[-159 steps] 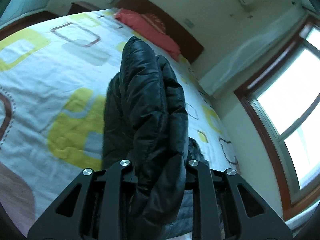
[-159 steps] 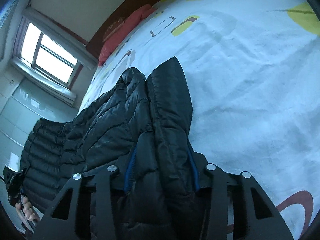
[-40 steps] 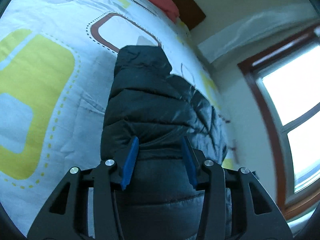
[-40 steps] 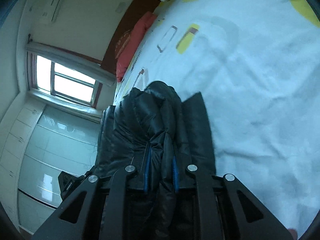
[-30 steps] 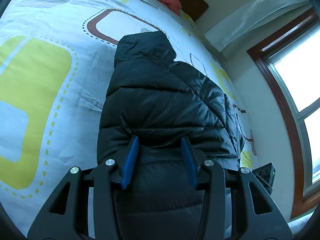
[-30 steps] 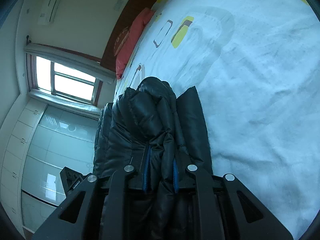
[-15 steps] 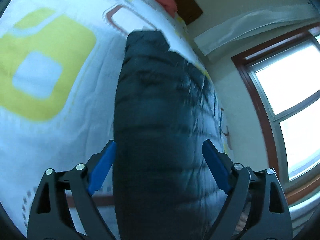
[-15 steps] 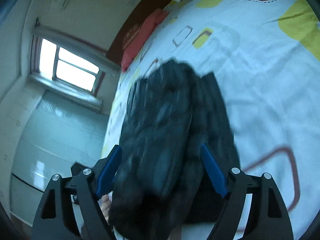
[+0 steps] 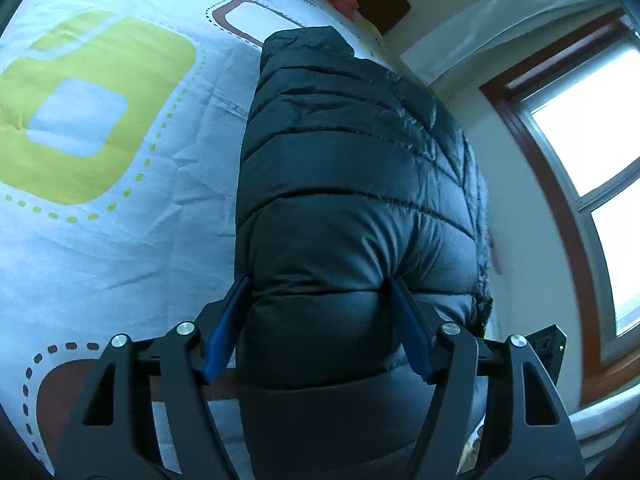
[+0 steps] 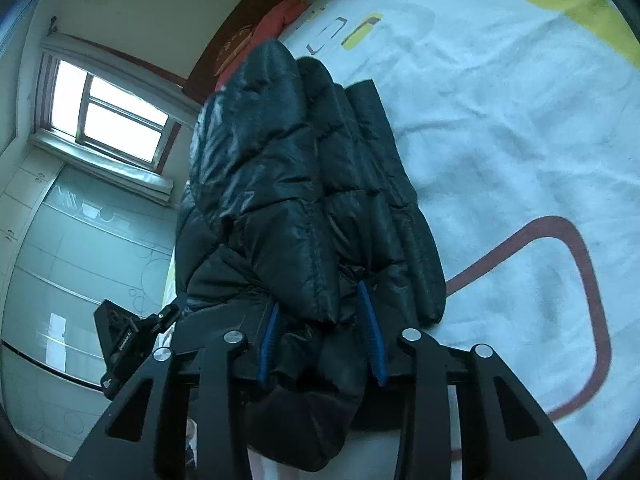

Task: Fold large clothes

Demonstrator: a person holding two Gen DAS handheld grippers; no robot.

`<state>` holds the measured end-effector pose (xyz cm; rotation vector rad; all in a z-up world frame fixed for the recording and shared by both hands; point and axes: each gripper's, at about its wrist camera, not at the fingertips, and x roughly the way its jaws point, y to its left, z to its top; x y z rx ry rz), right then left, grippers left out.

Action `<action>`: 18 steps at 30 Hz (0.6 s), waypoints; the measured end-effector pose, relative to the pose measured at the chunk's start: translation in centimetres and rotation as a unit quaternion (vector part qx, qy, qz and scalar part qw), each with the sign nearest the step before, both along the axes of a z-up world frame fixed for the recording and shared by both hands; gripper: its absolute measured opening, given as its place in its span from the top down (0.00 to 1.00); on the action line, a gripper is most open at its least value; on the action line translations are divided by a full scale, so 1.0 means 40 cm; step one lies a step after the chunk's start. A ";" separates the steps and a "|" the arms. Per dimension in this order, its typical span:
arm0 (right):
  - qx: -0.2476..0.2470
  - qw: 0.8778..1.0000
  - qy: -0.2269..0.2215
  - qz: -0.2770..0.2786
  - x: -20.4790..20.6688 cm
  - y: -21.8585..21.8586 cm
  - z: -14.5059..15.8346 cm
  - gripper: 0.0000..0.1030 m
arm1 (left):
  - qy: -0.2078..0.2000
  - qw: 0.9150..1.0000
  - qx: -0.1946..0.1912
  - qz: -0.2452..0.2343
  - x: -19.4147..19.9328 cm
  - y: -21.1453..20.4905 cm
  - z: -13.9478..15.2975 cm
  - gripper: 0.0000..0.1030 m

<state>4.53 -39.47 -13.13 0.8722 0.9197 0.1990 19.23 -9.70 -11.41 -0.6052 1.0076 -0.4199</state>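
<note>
A: Plainly, a dark quilted jacket [image 9: 352, 208], already doubled over, lying along a bedspread [image 9: 120, 240] printed with yellow and brown rounded squares. From the left wrist view, stretched from 6 o'clock up toward 12. Near end bunched between the blue pads [image 9: 224, 332] of the left gripper [image 9: 320, 304], jaws closing, pads pressing into the puffy hem on both sides.

B: And on the other side?

A: Much the same. Right gripper [image 10: 320, 312] closing too, blue pads [image 10: 370, 340] dented into a thick wad of layers at 6 o'clock in its own view, loose sleeve-like roll lying just beside at 3 o'clock.

B: Risks from here?

A: Likely slipping: slick, air-filled fabric, thick stack, so only the top layer caught and lower layers left behind on a lift. Springing open of the fold once released, too. Also uneven pulling between the two ends, skewing the bundle toward the bed edge at 4 o'clock in the left view.

B: Counts?

A: One jacket. Two grippers. One bedspread. One red pillow [image 10: 280, 20] by the headboard at 12 o'clock. One window [image 10: 108, 116].
</note>
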 end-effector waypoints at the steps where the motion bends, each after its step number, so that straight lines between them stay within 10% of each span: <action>1: 0.007 1.000 -0.002 -0.003 -0.002 -0.003 -0.010 0.68 | -0.002 1.000 0.003 0.001 -0.001 -0.001 -0.006 0.35; 8: 0.017 1.000 -0.016 -0.007 -0.018 -0.009 -0.009 0.66 | 0.005 1.000 -0.027 -0.014 0.011 0.021 -0.021 0.34; 18: -0.066 0.997 -0.035 -0.027 -0.028 -0.020 0.169 0.26 | 0.010 0.998 -0.055 0.039 0.048 0.122 0.037 0.20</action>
